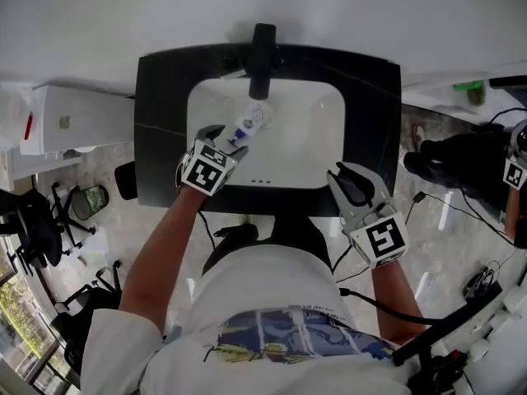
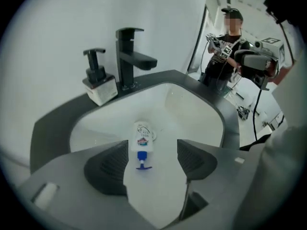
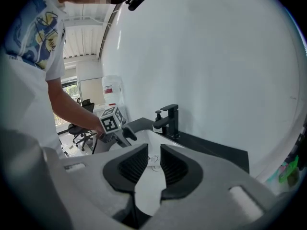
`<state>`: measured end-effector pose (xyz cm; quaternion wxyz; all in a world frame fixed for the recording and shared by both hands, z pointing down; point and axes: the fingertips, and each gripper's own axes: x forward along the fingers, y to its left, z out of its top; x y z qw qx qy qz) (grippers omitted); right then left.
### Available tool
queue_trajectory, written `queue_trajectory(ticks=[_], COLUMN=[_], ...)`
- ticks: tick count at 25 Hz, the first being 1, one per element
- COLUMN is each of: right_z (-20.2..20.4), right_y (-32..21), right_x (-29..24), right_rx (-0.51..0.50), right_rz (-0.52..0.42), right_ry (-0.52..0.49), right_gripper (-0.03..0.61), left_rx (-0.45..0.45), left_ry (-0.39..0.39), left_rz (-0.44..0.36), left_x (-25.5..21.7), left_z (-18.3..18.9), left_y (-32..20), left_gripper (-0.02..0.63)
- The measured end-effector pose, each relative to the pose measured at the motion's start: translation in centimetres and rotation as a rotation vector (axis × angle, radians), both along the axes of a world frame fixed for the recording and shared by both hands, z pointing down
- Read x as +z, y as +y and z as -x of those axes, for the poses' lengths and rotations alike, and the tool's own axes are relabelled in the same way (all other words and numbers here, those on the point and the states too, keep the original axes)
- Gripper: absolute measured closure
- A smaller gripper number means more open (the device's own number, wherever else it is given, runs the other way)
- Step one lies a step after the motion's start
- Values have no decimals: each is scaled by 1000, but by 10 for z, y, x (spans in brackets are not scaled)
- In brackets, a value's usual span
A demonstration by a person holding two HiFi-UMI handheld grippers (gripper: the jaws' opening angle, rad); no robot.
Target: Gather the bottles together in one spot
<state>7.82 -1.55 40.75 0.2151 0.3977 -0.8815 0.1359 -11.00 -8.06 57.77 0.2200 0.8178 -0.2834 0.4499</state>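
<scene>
A small white bottle [image 1: 252, 123] with a blue cap lies on its side in the white basin [image 1: 305, 138], just below the faucet. In the left gripper view the bottle [image 2: 142, 139] lies beyond the jaws with its cap toward the camera. My left gripper [image 1: 230, 138] hangs over the basin's left part, pointing steeply down at the bottle. Its jaws stand wide and nothing touches them [image 2: 152, 151]. My right gripper [image 1: 350, 176] hovers over the counter's front edge on the right. It is open by a narrow gap and holds nothing [image 3: 154, 159].
A black faucet [image 2: 132, 56] and a soap dispenser [image 2: 98, 83] stand on the black counter [image 1: 165, 138] behind the basin. Another person [image 2: 229, 47] stands in the background to the right. A white unit [image 1: 74, 120] sits left of the sink.
</scene>
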Motion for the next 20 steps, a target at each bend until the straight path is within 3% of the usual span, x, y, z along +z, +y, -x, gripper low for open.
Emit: queue_trajectory(ticks=[5, 9, 13, 20], right_z=[6, 9, 10, 3], right_y=[2, 3, 2, -1], right_x=[-2, 2, 3, 7], right_rx=[-5, -13, -21, -35], right_rz=[17, 28, 31, 45], right_ry=[-6, -7, -12, -15], right_gripper=[503, 502, 502, 503], left_rx=[-226, -434, -574, -799], left_ry=[68, 120, 115, 148], left_rz=[85, 98, 108, 230], left_x=[33, 41, 51, 84], left_z=[-11, -12, -3, 9], left_y=[19, 10, 5, 8], left_gripper=[275, 273, 279, 336])
